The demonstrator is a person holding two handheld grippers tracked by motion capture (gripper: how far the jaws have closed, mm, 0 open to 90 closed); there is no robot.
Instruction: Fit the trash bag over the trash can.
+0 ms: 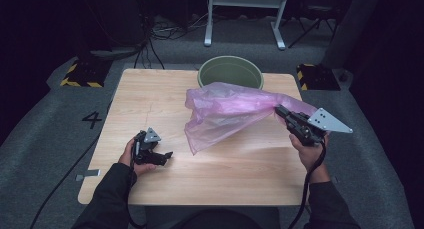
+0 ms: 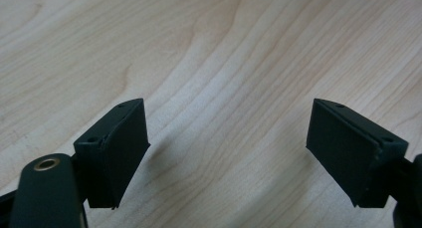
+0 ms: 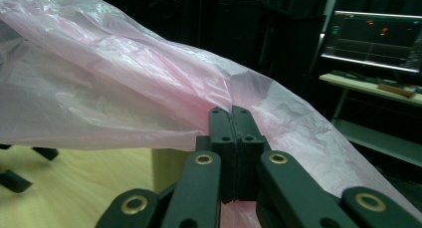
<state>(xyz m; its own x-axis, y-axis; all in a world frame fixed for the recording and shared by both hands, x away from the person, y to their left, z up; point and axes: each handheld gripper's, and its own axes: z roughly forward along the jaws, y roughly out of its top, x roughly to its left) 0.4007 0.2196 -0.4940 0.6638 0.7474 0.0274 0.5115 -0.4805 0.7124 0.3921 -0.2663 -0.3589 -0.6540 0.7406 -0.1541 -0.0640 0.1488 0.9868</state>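
1. The right tool (image 1: 278,110) is clamped on the pink bag (image 1: 225,111); in the right gripper view its two jaws meet flat together with the thin film pinched between them (image 3: 232,123).
2. The bag (image 3: 124,83) spreads away from that tool's tip, to its left in the high view, billowed and partly open, with wrinkles running back toward the pinch.
3. The bag's near lower corner hangs down to the bench (image 1: 150,89) between the two tools, nearer the right one; whether it touches the wood I cannot tell.
4. The right tool is held above the bench, pointing inward and away from the person, its grey plate (image 1: 327,121) behind the jaws.
5. A green bin (image 1: 230,71) stands beyond the bench's far edge, past the bag as seen from the right tool; the bag's far side overlaps its rim in the high view.
6. The left tool (image 1: 167,155) sits low over the bench, well apart from the bag, its tips pointing toward the right tool.
7. Its jaws stand wide apart with nothing between them: the left gripper view shows bare wood (image 2: 224,88) between the two pads (image 2: 124,148).
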